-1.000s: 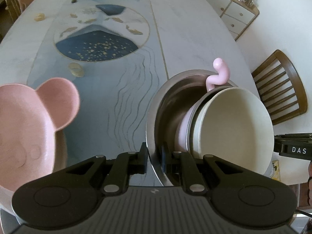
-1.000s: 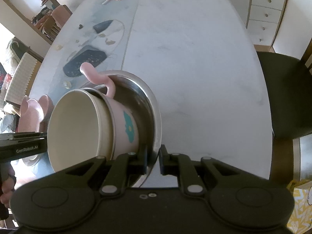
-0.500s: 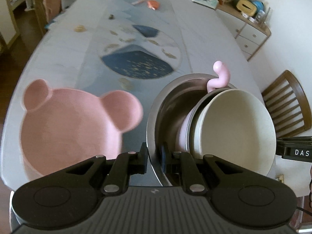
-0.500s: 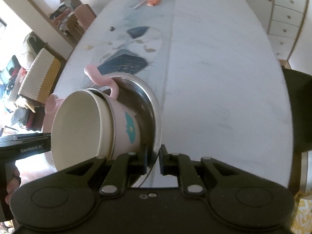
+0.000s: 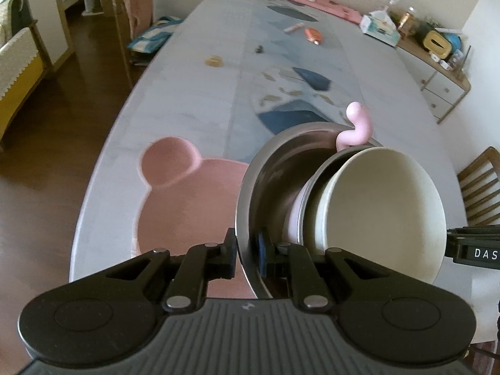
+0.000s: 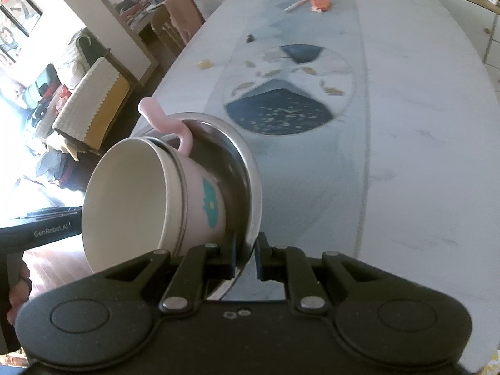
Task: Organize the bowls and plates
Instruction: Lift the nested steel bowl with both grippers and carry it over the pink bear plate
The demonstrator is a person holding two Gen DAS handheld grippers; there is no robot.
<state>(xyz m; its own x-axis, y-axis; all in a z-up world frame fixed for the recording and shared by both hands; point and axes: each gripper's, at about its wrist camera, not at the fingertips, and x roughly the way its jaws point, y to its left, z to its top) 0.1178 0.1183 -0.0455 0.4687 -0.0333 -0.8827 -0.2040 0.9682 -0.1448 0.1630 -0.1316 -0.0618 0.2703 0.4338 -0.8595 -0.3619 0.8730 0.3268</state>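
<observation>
Left gripper (image 5: 247, 251): jaws nearly closed, pinching the steel bowl (image 5: 268, 175) by its rim.
Right gripper (image 6: 245, 257): jaws nearly closed on the opposite rim.
Steel bowl: tilted, above the table's near end.
Inside: pink cup (image 6: 203, 187), cream bowl (image 5: 381, 212) nested in it.
Pink plate (image 5: 187, 197): on the table (image 5: 187, 100), near the left edge.

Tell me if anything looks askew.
The nested cream bowl and pink cup lean out of the steel bowl, which the left gripper and right gripper hold by its rim, tilted.
</observation>
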